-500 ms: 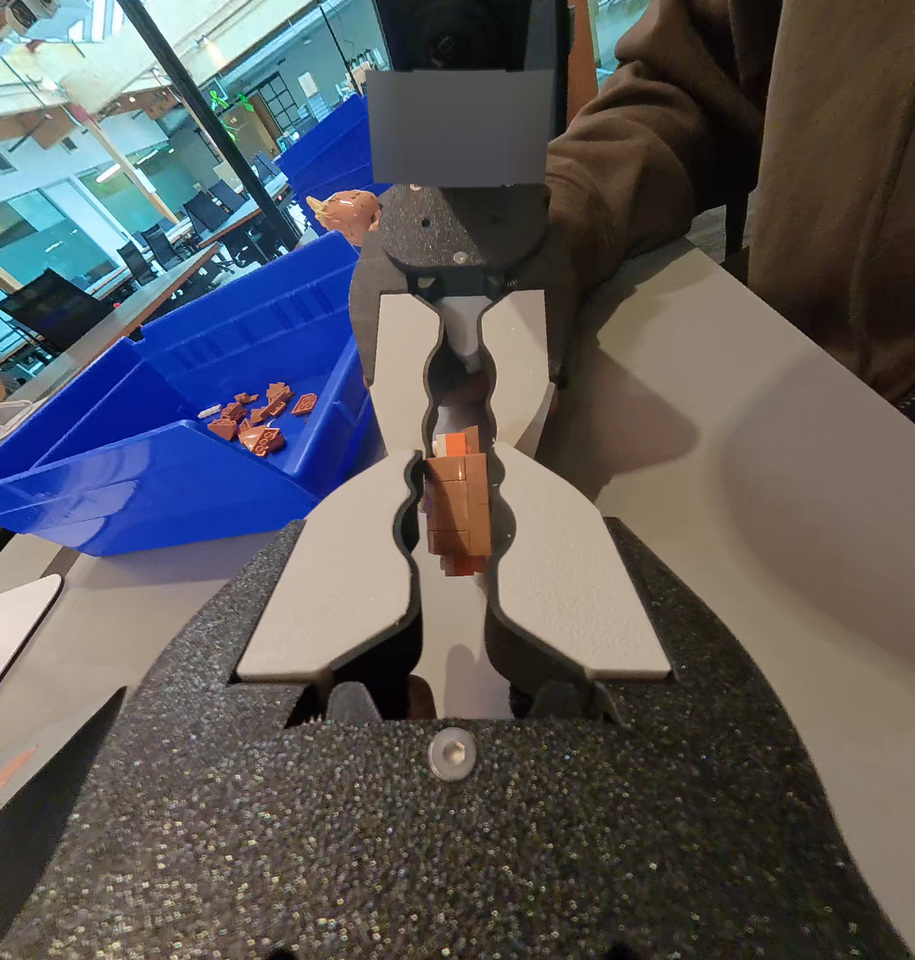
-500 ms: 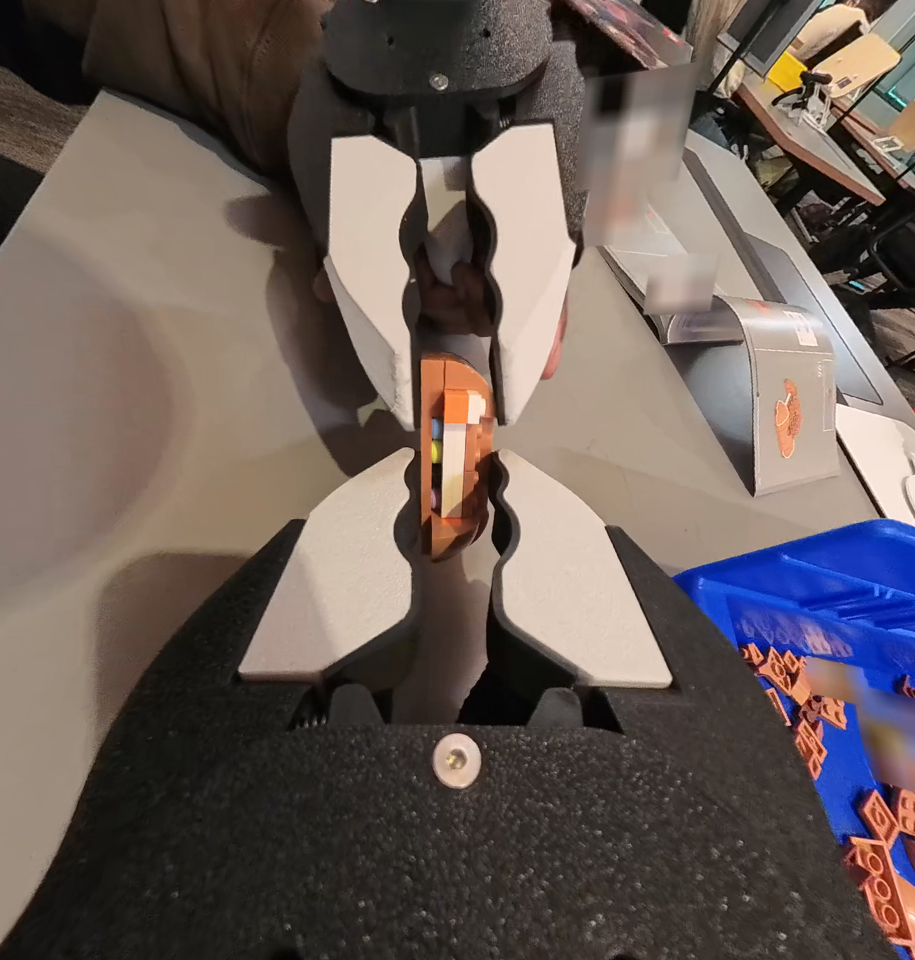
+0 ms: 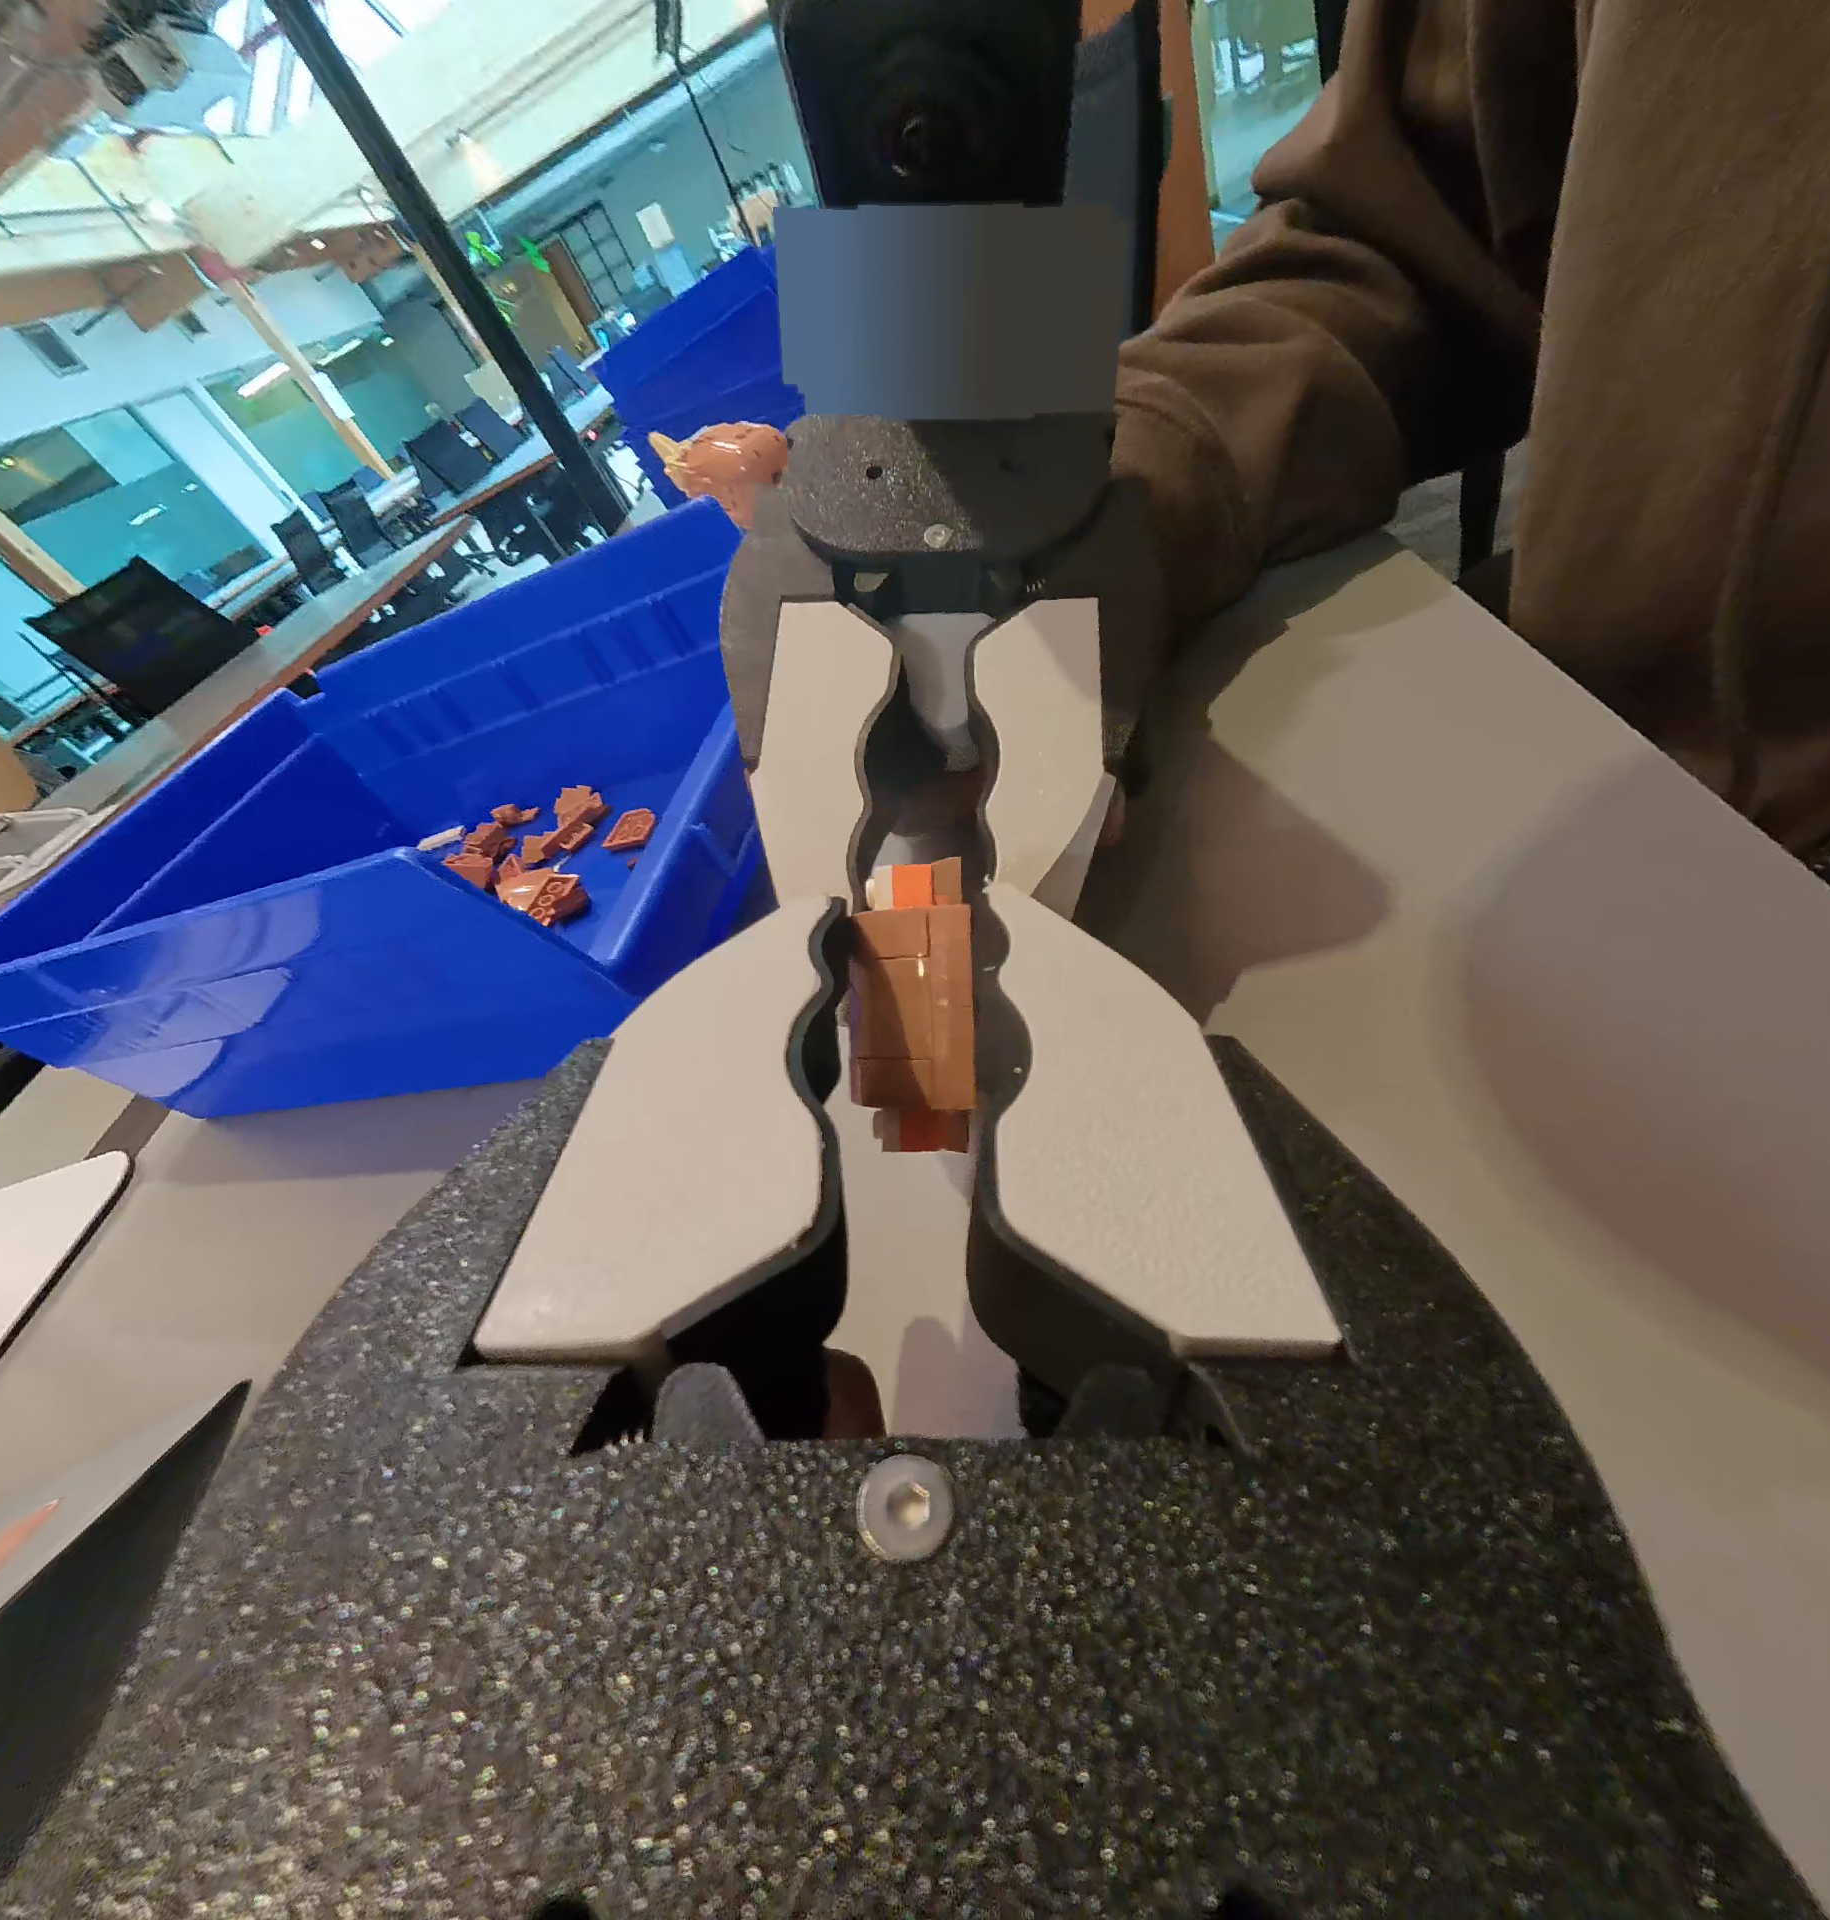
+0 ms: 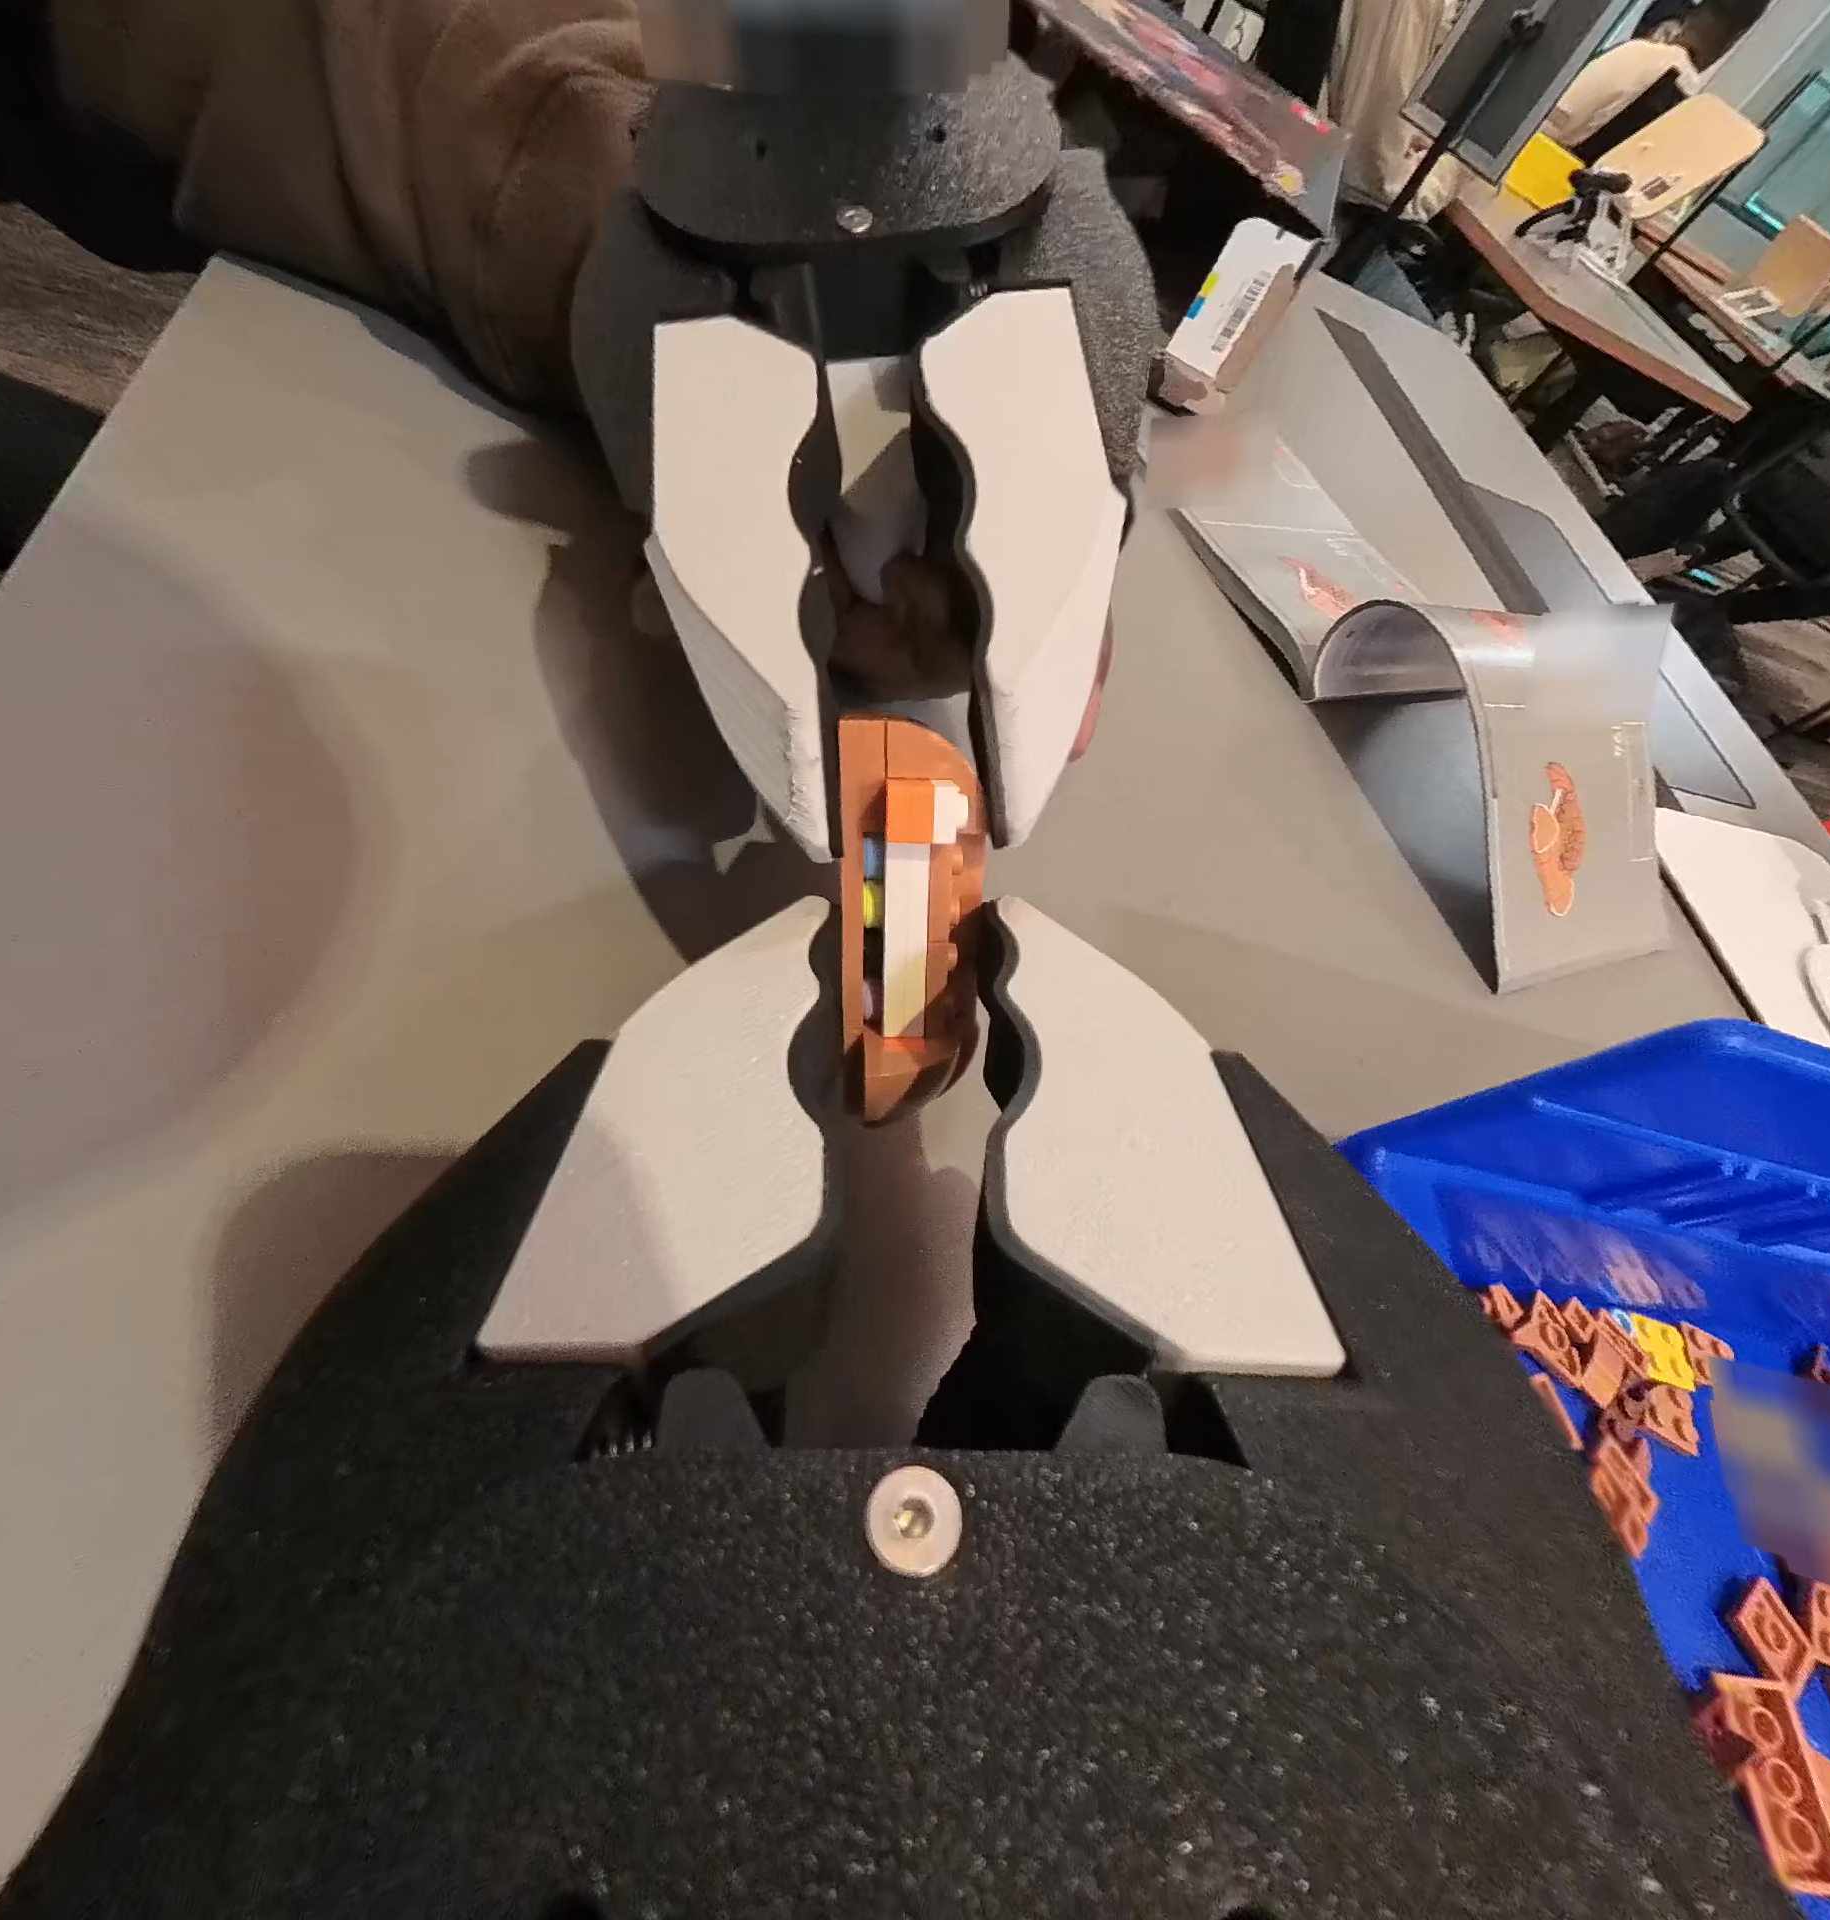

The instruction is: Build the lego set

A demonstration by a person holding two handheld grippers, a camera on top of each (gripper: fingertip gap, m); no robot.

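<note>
Nose to nose above the grey counter [image 3: 1513, 935], two pairs of tongs share one small brown lego assembly [image 3: 916, 1013], apparently so that one pair can brace it while the other presses or seats a part. In the left wrist view, the left tongs [image 3: 911, 997] are drawn narrow, fingers closed against the brown brick stack, whose red underside hangs clear of the counter. In the right wrist view, the right tongs [image 4: 906, 977] are equally narrow and pinch the rounded end of the same build, a white strip and coloured studs showing along its open face. Each view shows the opposing tongs meeting the piece from the far end. Loose brown pieces [image 3: 542, 847] wait in the blue bin [image 3: 267, 997] beside the work, near enough for the next pick, and an open instruction booklet [image 4: 1493, 748] lies farther along the counter.
</note>
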